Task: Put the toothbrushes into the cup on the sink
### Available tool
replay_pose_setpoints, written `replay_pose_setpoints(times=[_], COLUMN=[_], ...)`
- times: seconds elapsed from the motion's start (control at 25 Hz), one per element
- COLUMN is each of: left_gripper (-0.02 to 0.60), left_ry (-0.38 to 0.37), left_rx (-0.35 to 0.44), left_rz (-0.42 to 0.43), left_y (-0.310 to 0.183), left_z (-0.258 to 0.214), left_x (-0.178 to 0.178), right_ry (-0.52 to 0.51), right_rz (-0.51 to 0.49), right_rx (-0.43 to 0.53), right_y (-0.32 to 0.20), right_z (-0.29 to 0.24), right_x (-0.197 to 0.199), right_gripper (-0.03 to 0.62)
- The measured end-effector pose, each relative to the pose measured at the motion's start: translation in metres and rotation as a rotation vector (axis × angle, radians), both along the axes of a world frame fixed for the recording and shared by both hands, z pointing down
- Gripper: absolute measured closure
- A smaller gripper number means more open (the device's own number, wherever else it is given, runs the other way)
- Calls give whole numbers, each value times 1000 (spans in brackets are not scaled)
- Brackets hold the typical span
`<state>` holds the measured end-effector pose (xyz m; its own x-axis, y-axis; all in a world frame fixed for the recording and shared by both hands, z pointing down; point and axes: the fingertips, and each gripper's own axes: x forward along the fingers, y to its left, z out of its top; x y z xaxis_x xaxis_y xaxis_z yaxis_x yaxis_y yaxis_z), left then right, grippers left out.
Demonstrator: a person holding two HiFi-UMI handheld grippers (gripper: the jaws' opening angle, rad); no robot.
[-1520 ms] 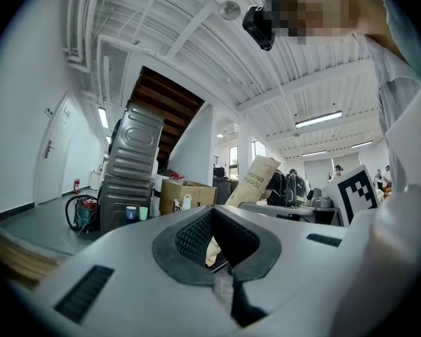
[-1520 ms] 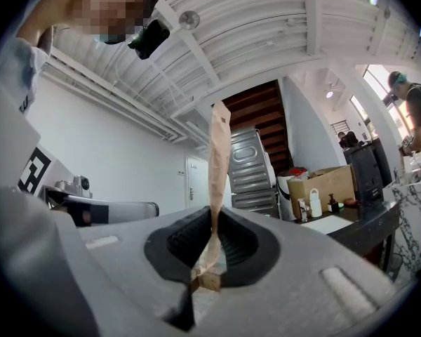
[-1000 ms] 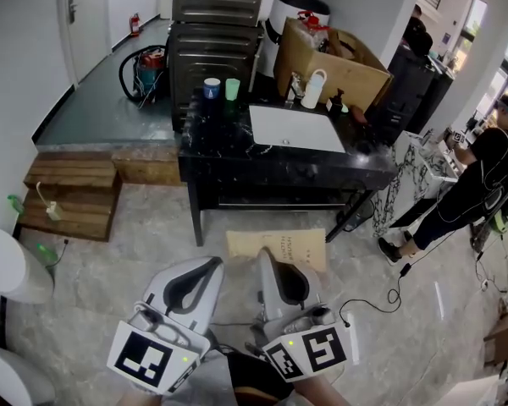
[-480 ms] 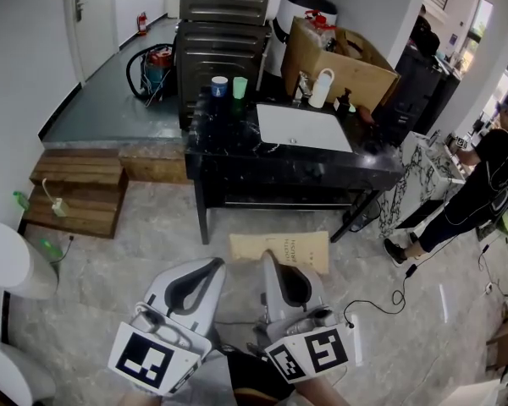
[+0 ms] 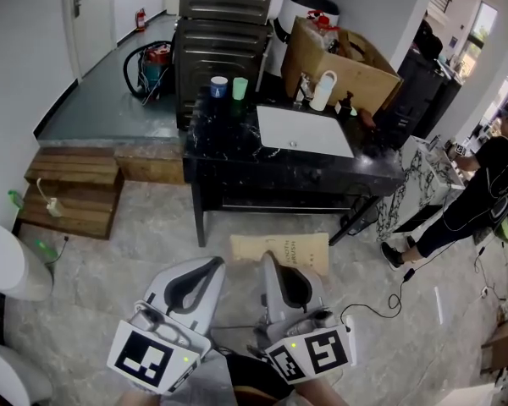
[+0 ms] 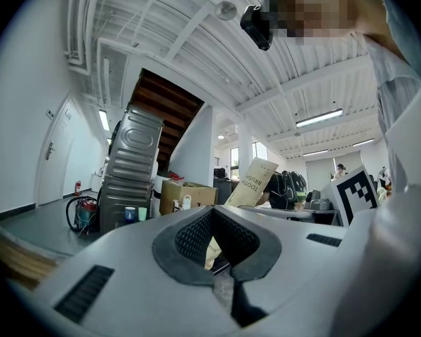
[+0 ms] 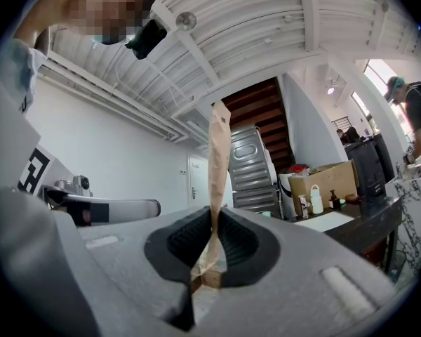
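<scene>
A brown paper toothbrush package [image 5: 279, 250] sticks out flat from my right gripper [image 5: 267, 259], which is shut on its near edge low in the head view. In the right gripper view the package [image 7: 217, 160] rises edge-on from the pinching jaws of the right gripper [image 7: 214, 221]. My left gripper [image 5: 214, 265] sits beside it, shut with nothing held; in its own view the left gripper [image 6: 212, 211] has the package [image 6: 252, 184] beyond it. Far ahead, a blue cup [image 5: 218, 86] and a green cup [image 5: 240, 88] stand on the black counter [image 5: 237, 155], left of the white sink [image 5: 303, 131].
A cardboard box [image 5: 343, 66] and a white bottle [image 5: 323, 90] stand behind the sink. A metal cabinet [image 5: 220, 32], a vacuum cleaner [image 5: 151, 68] and wooden steps [image 5: 72, 189] are at the left. A person [image 5: 474, 193] stands at the right; a cable [image 5: 389, 299] crosses the floor.
The counter has drifted slightly right in the head view. Both grippers and the package keep their places.
</scene>
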<state>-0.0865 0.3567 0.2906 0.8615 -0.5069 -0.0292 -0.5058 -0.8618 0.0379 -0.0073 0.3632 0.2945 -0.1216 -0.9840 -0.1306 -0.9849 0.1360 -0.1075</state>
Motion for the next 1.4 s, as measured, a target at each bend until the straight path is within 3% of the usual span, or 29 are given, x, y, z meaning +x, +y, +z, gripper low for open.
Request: replay_pose_setpoints(times=[0.32, 0.48, 0.64, 0.84, 1.12, 1.24, 1.4], left_gripper=[578, 578, 578, 578, 578, 578, 578], left_ry=[-2, 13, -11, -11, 1, 11, -4], left_rx=[39, -59, 24, 18, -27, -82, 27], left_rz=[12, 24, 39, 47, 57, 60, 77], left_y=[-57, -90, -135, -181, -242, -265, -298], left_z=[0, 1, -4, -6, -9, -8, -8], left_x=[13, 26, 29, 38, 46, 48, 47], right_ry=[5, 5, -1, -4, 0, 1, -2], right_rz=[5, 17, 32, 45, 58, 68, 86], right_rx=[-2, -13, -23, -30, -19, -14, -15], right_y=[-54, -90, -130, -174, -235, -259, -286], right_z=[0, 0, -2, -4, -11, -11, -8], right_x=[12, 21, 28, 38, 44, 46, 48], right_gripper=[568, 568, 568, 568, 568, 568, 568])
